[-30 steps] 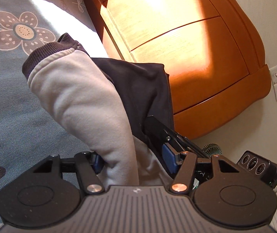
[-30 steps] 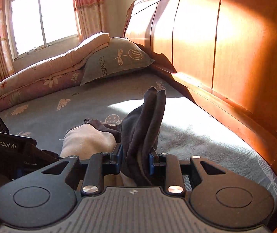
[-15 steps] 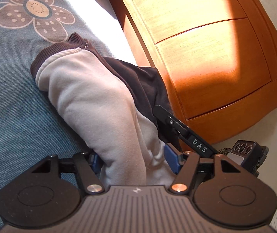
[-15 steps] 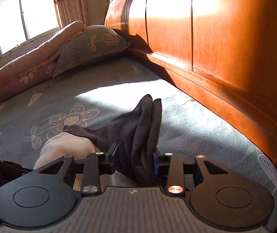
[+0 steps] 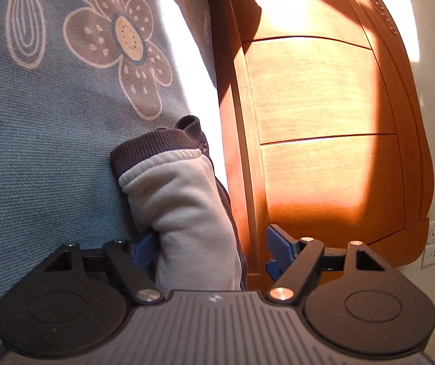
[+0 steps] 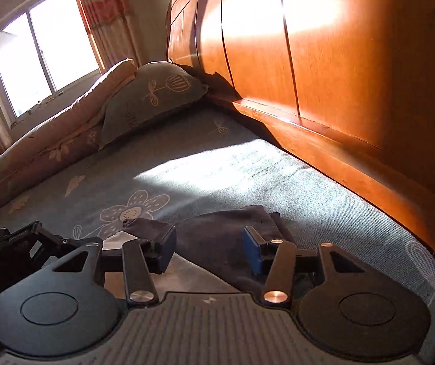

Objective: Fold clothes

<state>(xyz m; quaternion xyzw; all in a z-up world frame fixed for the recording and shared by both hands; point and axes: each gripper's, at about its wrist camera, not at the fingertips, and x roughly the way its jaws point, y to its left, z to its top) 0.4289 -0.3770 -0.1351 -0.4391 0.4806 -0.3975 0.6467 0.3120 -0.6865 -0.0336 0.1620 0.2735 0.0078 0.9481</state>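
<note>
Released since half a second ago, the dark garment [image 6: 232, 234] no longer stands pinched upright between the right gripper's [image 6: 208, 251] fingers; it now lies flat on the blue-grey floral bedsheet [image 6: 187, 164], and those fingers stand wide apart with nothing between them. In the left wrist view the garment [image 5: 187, 200] shows as a soft roll whose long axis runs from the lower centre of the frame up toward its middle, ending in a ribbed dark brown cuff [image 5: 156, 143] that points up and slightly left toward the printed flower [image 5: 129, 39]. Its pale grey fleecy lining faces outward along most of the roll, with dark outer fabric showing along its right edge. The left gripper [image 5: 209, 248] has also opened wide: the roll lies against the left blue pad, while the right pad stands clear of it. In the right wrist view the garment sits in the lower centre, dark and flattened, just beside the orange wooden headboard [image 6: 339, 76] at right. The left gripper [image 6: 19, 246] appears at the lower left there. A pillow [image 6: 153, 97] and a folded quilt [image 6: 50, 140] lie well apart at upper left, under the window [image 6: 34, 48].
</note>
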